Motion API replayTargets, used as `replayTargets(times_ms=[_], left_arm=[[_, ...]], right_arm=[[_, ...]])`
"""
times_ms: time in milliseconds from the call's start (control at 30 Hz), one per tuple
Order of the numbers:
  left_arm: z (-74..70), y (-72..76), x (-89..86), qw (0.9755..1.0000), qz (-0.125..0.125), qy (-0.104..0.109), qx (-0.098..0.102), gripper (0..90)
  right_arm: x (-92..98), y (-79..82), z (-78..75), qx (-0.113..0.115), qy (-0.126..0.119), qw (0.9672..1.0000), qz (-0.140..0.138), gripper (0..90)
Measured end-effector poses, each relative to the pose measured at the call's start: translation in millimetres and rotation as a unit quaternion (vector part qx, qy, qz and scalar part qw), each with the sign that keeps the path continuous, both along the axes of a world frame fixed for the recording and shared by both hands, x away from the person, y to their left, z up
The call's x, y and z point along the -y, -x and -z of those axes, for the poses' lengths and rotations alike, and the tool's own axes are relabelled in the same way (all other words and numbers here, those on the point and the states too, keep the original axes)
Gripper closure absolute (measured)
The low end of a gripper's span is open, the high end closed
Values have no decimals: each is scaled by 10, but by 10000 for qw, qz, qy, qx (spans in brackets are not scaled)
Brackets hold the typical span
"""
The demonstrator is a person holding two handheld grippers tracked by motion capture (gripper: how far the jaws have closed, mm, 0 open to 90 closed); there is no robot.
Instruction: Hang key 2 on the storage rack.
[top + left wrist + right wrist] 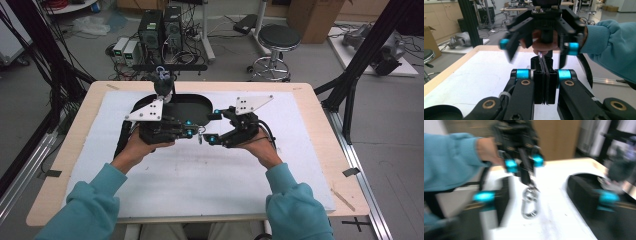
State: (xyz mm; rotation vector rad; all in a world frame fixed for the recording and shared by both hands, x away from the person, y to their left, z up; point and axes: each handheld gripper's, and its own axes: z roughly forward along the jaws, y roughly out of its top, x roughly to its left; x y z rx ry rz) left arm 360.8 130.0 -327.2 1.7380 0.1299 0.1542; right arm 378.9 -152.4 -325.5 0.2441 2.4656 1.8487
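While hanging from left gripper (526, 173), carabiner (529, 205) faces spread right gripper (216, 127).

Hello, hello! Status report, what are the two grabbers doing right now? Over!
Left gripper shut on a silver metal snap clip, clip dangling above the white mat. Right gripper open, facing it. Black oval tray behind. Nothing between them.

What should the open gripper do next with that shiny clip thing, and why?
Probably ease the right gripper in around the metal clip and close. The clip hangs from the shut left gripper, and the right one's jaws stand wide open, facing it, gripping nothing yet.
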Motion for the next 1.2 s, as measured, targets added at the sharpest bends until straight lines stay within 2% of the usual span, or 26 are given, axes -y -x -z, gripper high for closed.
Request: replayTargets(times_ms=[33,67,133,200,233,367,400,500,533,600,700,900,933,967,1000,1033,1100,1200], left_arm=[[-11,-8,-12,10000,-3,-25,7,884],[-21,-12,-21,10000,-58,-35,10,884],[-45,-34,-47,9999,-151,-31,-8,883],[-74,-62,-75,9997,-233,-59,-2,883],[-96,-81,-88,9996,-279,-105,8,883],[-183,-163,-134,9991,-367,-227,10,883],[-208,-191,-149,9988,-383,-289,20,883],[-276,-269,-178,9979,-492,-428,21,883],[-301,-299,-187,9974,-527,-489,29,883],[-358,-371,-202,9963,-601,-608,34,883],[-420,-472,-226,9947,-684,-771,5,883],[-496,-706,-307,9899,-942,-1057,-95,883],[-509,-752,-321,9887,-987,-1121,-94,883],[-515,-778,-325,9881,-1018,-1147,-106,883],[-522,-807,-328,9875,-1034,-1189,-111,883],[-536,-848,-330,9860,-1080,-1270,-101,883],[-562,-918,-332,9845,-1121,-1343,-131,883],[-608,-1014,-329,9823,-1183,-1443,-143,883]], right_arm=[[1,4,4,20,23,9999,122,21],[16,16,12,76,11,9996,278,5],[69,40,22,60,-73,9994,333,6],[136,69,33,-42,-34,9994,334,6],[161,82,39,-22,-32,9993,379,6],[347,155,67,42,-44,9972,750,6],[402,175,79,12,-83,9963,859,6],[592,222,123,121,-174,9925,1203,6],[621,238,130,72,-184,9920,1249,6],[746,279,156,145,-190,9885,1496,6],[901,351,195,254,-336,9826,1807,6],[1168,492,343,391,-585,9693,2356,6],[1195,510,361,375,-598,9680,2407,6],[1237,536,391,454,-634,9641,2539,6],[1262,554,410,488,-640,9617,2620,6],[1288,569,430,499,-648,9596,2691,6],[1368,606,510,484,-736,9533,2890,6],[1449,647,607,435,-807,9472,3071,6]])
